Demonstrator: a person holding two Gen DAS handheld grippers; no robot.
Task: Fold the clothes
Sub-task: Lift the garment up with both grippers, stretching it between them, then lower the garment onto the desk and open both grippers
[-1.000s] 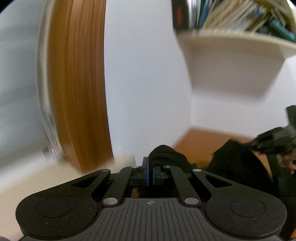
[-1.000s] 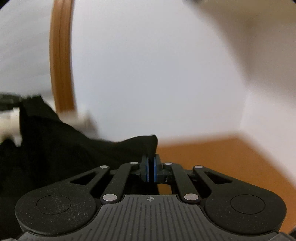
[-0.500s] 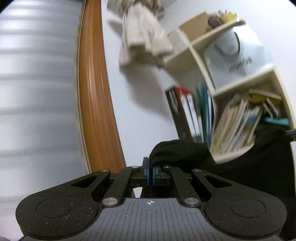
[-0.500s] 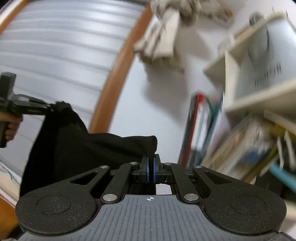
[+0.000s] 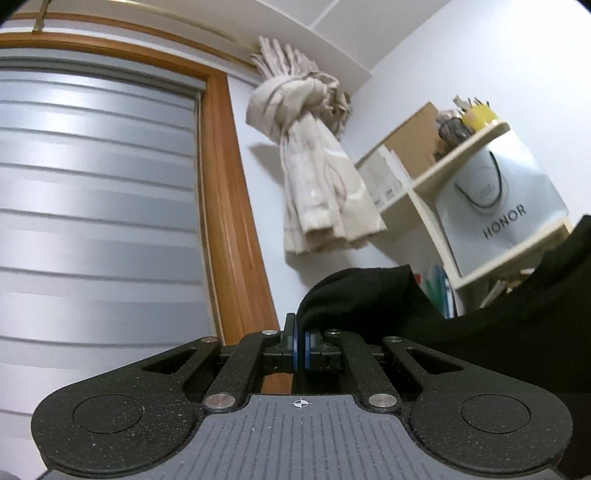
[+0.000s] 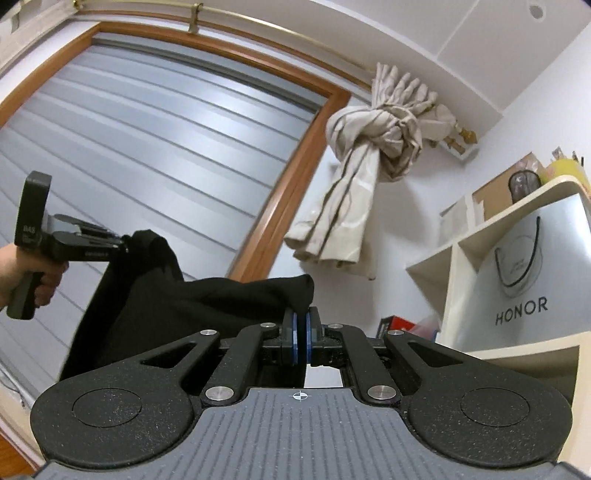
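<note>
Shelf (image 6: 491,229) holding HONOR bag (image 6: 524,280), tools pinching black garment (image 6: 155,295)

The garment (image 6: 177,295) stretched between both tools, the left tool (image 6: 123,243) at nine o'clock of the right tool (image 6: 302,334); window (image 6: 155,155) behind, shelves (image 6: 517,229) at three o'clock.

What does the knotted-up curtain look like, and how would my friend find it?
Start at the big window with the orange-brown wooden frame. Just right of it, the beige curtain hangs from a brass rod, left of the cream shelves. It's the only cloth tied in one fat knot.
</note>
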